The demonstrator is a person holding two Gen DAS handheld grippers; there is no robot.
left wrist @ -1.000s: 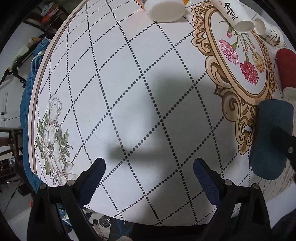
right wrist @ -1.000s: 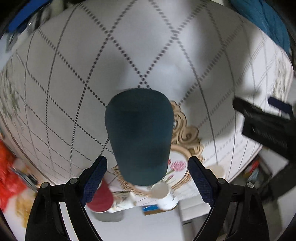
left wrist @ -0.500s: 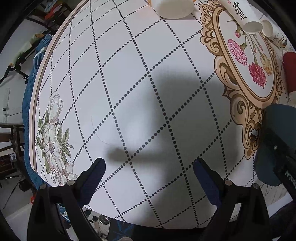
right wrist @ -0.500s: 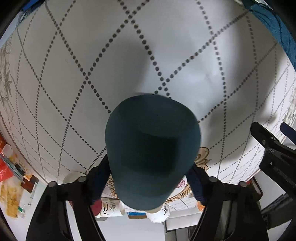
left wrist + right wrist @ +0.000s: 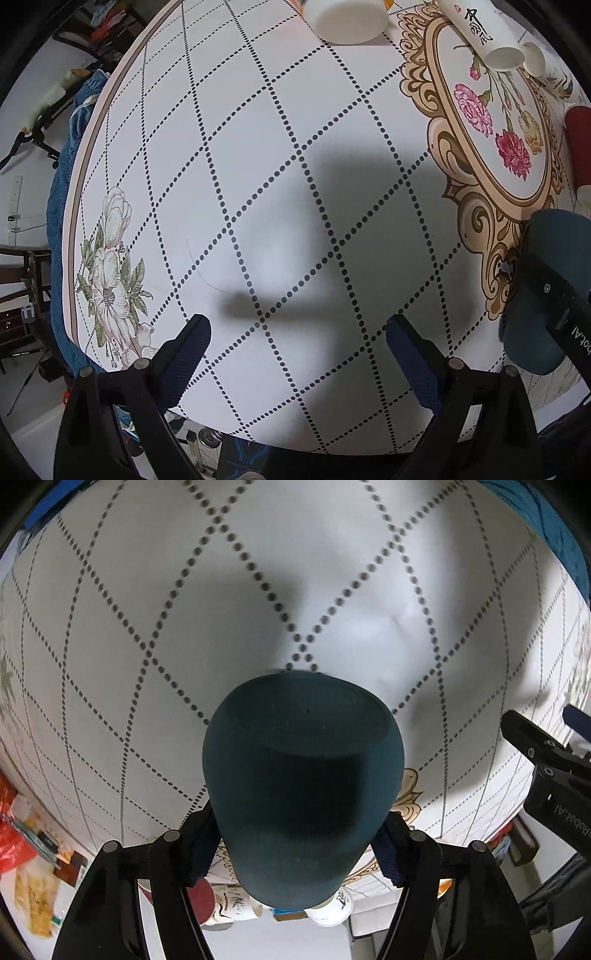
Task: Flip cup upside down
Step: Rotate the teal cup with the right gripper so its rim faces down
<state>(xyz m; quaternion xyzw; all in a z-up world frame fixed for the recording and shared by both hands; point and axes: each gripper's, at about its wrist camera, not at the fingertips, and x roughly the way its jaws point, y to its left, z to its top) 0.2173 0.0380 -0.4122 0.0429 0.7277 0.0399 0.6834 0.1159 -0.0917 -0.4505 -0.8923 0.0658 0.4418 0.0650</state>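
My right gripper has its jaws clamped on the dark teal cup, base facing the desk near its edge. My left gripper hovers, jaws wide.

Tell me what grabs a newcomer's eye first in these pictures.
The dark teal cup fills the middle of the right wrist view, clamped between the right gripper fingers, its flat bottom facing the camera. In the left wrist view, the open left gripper hangs over the tablecloth beside its gold-framed flowers.
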